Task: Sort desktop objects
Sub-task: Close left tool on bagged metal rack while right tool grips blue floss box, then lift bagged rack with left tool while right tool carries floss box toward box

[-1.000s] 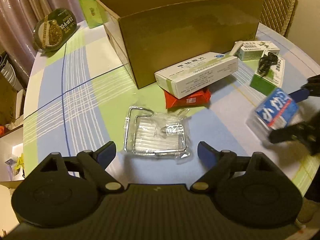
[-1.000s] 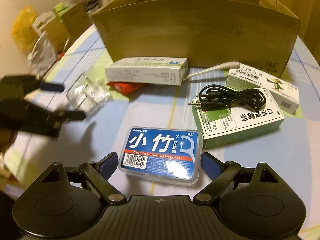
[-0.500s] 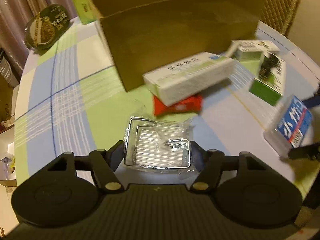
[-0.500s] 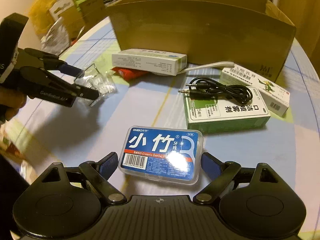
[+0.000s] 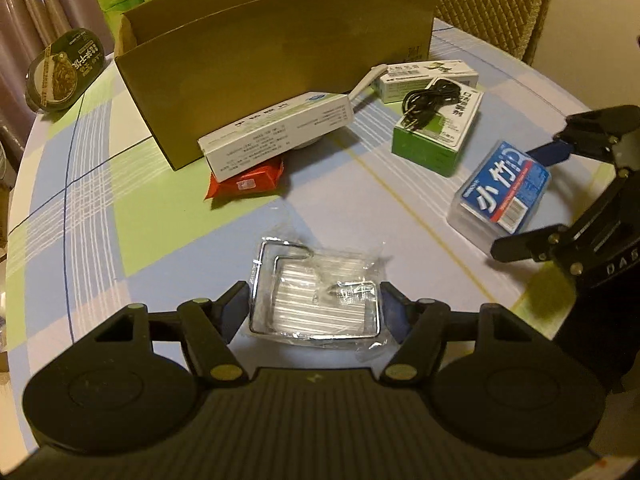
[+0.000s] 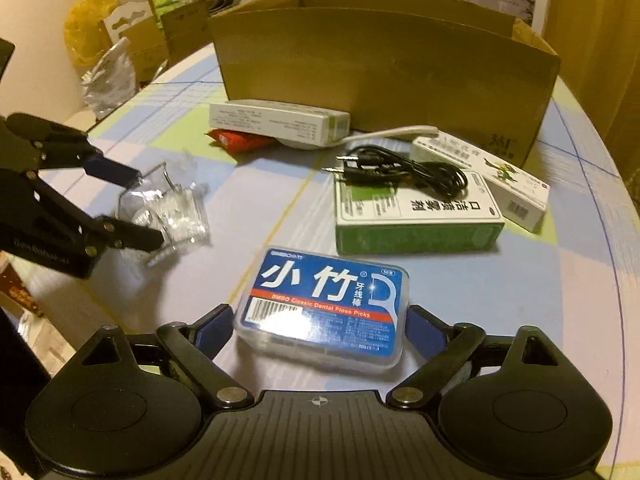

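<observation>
A wire rack sealed in a clear plastic bag sits between the fingers of my left gripper, low over the checked tablecloth. The pads press on its sides, though the jaws are opening slightly. In the right wrist view, that left gripper holds the crinkled bagged rack at the left. A blue-labelled floss-pick box lies on the table between the fingers of my right gripper. Those jaws are opening, with small gaps on both sides. The left wrist view shows the right gripper flanking the floss-pick box.
A large open cardboard box stands at the back. In front of it are a long white carton lying on a red packet, a green box with a black cable on top, and a small white carton. A round tin is far left.
My left gripper closed from wide open onto the bagged rack and carried it sideways across the table. The right gripper's jaws widened a little around the floss-pick box.
</observation>
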Demonstrator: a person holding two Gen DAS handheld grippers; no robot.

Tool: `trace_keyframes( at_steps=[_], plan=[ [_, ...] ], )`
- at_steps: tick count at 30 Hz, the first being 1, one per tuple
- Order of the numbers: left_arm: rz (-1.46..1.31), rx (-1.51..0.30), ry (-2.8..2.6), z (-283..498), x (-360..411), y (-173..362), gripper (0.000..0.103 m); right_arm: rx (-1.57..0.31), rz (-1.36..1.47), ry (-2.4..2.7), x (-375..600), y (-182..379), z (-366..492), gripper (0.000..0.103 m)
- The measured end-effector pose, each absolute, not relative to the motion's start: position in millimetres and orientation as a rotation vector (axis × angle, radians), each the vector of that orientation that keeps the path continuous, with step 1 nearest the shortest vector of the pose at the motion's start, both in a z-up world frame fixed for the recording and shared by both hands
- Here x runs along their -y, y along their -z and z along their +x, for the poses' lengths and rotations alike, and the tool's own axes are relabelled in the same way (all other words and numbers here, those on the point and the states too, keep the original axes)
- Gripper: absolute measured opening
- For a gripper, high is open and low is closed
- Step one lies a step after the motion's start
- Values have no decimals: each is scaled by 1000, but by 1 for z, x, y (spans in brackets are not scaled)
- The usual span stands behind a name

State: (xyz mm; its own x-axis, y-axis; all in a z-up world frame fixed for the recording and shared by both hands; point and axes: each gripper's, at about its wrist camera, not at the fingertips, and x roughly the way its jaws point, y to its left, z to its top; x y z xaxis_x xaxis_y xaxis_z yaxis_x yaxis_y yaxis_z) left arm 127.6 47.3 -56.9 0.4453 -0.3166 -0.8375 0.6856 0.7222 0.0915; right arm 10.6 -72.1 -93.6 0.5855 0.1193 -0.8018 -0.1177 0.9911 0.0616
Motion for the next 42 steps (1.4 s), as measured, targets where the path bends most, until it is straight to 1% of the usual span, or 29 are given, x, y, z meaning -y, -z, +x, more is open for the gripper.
trace_keyframes(
  at_steps=[4, 9, 12, 13, 14, 16, 19, 22, 25, 34, 42],
  plan=[
    [424, -901, 626, 130, -50, 55, 69, -918, 59, -85, 75, 94, 9, 96],
    [420, -910, 624, 132, -49, 58, 72, -910, 102, -42, 72, 95, 12, 96],
    [417, -914, 623, 134, -48, 62, 76, -916, 93, -32, 71, 97, 15, 96],
    [413, -917, 622, 136, -48, 64, 77, -919, 88, -28, 71, 97, 16, 92],
    [410, -920, 621, 137, -48, 65, 77, -924, 84, -26, 71, 98, 16, 85],
    [405, -926, 620, 138, -48, 66, 77, -929, 76, -26, 72, 98, 16, 85],
    [418, -941, 624, 138, -46, 68, 76, -929, 70, -30, 73, 99, 15, 84],
    [439, -945, 627, 137, -44, 70, 69, -925, 70, -34, 73, 99, 15, 84],
    [435, -939, 633, 136, -44, 67, 65, -898, 69, -23, 76, 95, 13, 84],
    [414, -900, 644, 136, -40, 58, 65, -824, 47, 4, 79, 84, 7, 84],
    [378, -816, 631, 139, -33, 33, 65, -750, 21, 13, 82, 68, 4, 84]
  ],
)
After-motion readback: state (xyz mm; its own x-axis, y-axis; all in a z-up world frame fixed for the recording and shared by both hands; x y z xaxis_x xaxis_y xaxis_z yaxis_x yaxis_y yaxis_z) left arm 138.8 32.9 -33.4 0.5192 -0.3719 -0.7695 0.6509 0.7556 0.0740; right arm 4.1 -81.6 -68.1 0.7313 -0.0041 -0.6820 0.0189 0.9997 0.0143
